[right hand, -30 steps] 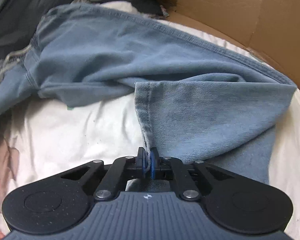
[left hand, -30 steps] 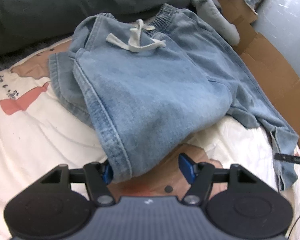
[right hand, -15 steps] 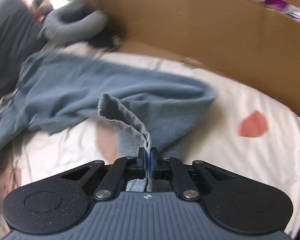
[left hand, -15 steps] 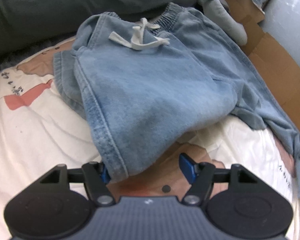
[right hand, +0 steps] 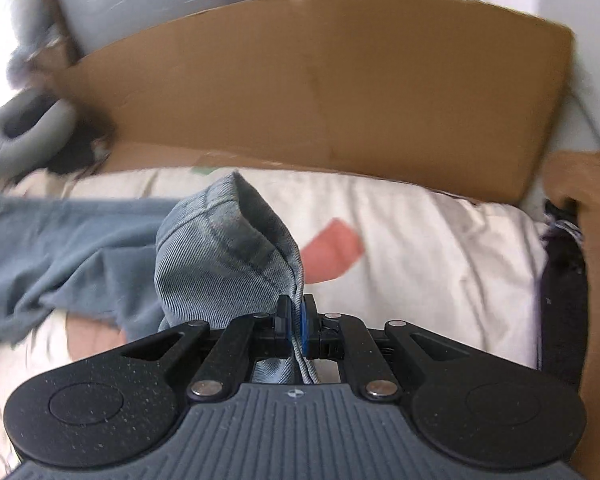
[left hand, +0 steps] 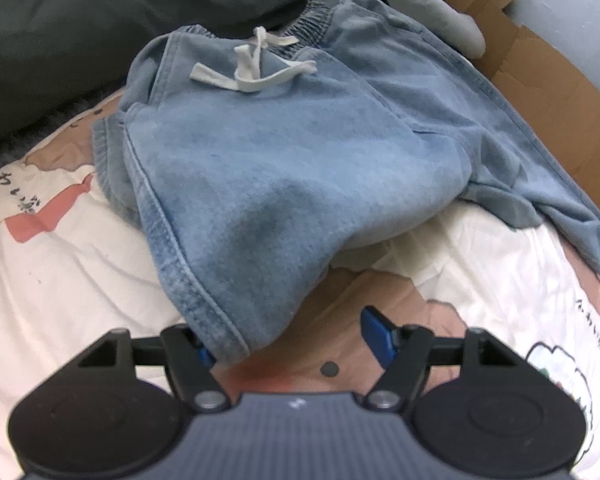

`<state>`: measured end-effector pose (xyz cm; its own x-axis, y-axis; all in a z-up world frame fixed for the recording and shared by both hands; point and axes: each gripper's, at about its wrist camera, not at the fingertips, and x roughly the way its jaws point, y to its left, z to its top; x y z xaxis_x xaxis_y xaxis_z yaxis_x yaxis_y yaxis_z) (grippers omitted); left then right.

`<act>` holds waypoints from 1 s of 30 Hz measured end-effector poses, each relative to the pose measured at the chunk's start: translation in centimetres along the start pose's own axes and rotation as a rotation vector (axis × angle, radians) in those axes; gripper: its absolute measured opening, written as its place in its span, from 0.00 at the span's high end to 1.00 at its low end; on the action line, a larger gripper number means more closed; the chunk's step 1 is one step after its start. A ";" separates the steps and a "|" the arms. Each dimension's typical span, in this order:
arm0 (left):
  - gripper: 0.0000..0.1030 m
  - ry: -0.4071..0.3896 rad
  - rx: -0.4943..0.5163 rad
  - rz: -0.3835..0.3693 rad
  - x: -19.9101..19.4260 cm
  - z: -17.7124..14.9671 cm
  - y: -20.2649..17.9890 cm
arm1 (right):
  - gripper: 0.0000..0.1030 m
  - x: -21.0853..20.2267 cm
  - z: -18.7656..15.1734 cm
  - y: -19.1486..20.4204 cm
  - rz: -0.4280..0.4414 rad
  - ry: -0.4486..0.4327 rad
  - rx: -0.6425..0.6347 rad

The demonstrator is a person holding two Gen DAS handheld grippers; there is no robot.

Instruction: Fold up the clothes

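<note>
Light blue denim trousers (left hand: 284,168) with a white drawstring (left hand: 252,68) lie on a printed quilt. One leg is folded up over the body, and its hem corner rests against the left finger of my left gripper (left hand: 292,340). That gripper is open, with the pads wide apart and not pressing the cloth. My right gripper (right hand: 296,322) is shut on the hem of the other trouser leg (right hand: 220,256). It holds the hem bunched and raised above the quilt, while the leg trails away to the left.
A white quilt (left hand: 60,280) with pink and brown prints covers the bed. A cardboard wall (right hand: 320,92) stands along the far side and shows as cardboard (left hand: 540,92) at the left view's right. A grey neck pillow (right hand: 24,132) lies at the back. Dark bedding (left hand: 60,20) lies behind the waistband.
My right gripper has lifted the leg's hem and carried it sideways along the cardboard, rolling as it went. The leg's end has left the left wrist view. My left gripper has stayed in place.
</note>
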<state>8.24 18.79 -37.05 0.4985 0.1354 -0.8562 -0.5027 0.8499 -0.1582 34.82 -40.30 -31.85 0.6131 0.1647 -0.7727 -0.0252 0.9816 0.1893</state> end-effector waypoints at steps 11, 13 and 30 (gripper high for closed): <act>0.30 -0.011 0.016 0.011 -0.3 0.1 -0.1 | 0.98 -0.1 3.2 -4.4 -0.117 -0.076 0.042; 0.31 -0.014 0.021 0.013 -0.3 0.2 0.0 | 0.98 0.1 3.7 -5.1 -0.149 -0.090 0.041; 0.31 -0.024 0.030 0.004 -0.3 1.0 0.3 | 0.98 -0.8 6.3 -7.6 -0.316 -0.173 0.049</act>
<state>8.63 19.50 -36.39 0.5136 0.1502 -0.8448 -0.4831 0.8643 -0.1400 39.47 -48.47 -28.81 0.7093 -0.1689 -0.6844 0.2224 0.9749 -0.0101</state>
